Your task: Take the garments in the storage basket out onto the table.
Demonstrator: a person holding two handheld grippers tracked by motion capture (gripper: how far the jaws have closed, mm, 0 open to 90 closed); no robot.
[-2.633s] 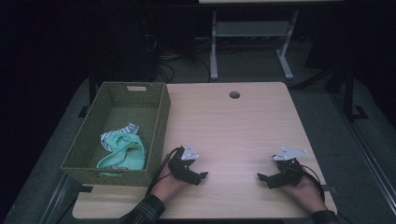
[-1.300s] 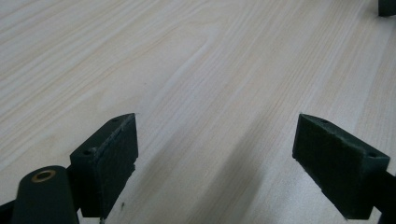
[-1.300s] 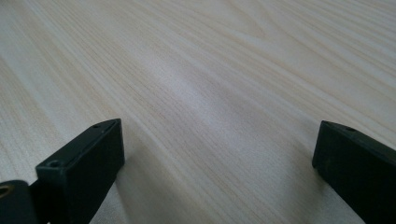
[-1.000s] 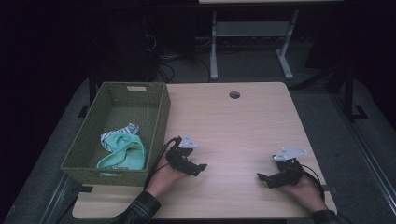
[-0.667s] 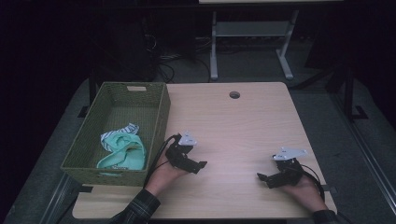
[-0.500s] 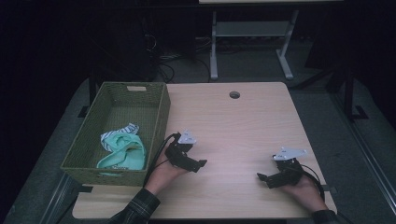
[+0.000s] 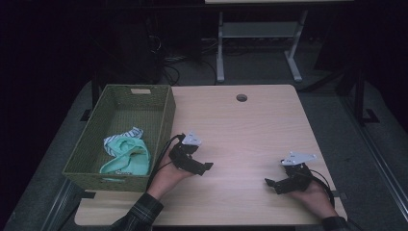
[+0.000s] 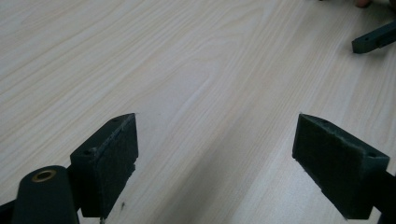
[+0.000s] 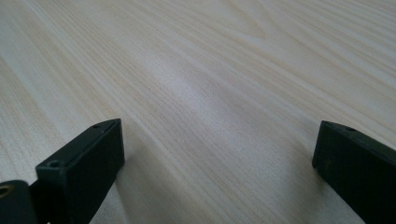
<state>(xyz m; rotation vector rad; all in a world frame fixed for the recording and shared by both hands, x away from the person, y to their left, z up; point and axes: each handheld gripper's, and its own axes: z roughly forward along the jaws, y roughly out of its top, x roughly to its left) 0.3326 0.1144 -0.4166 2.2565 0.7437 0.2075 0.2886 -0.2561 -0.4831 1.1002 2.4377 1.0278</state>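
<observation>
Around my pale wooden table (image 7: 250,125) the room sinks into near-black. On the table, light is soft and even; my gripper views blur at the table's far grain.

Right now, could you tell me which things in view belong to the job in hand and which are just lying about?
In the job, by my reading:
- left gripper, open, empty
- right gripper, open, empty
- green cloth, nearest the left gripper
- woven basket holding it

Just lying about:
- wooden table
- round hole in its far edge
- metal stand behind
</observation>
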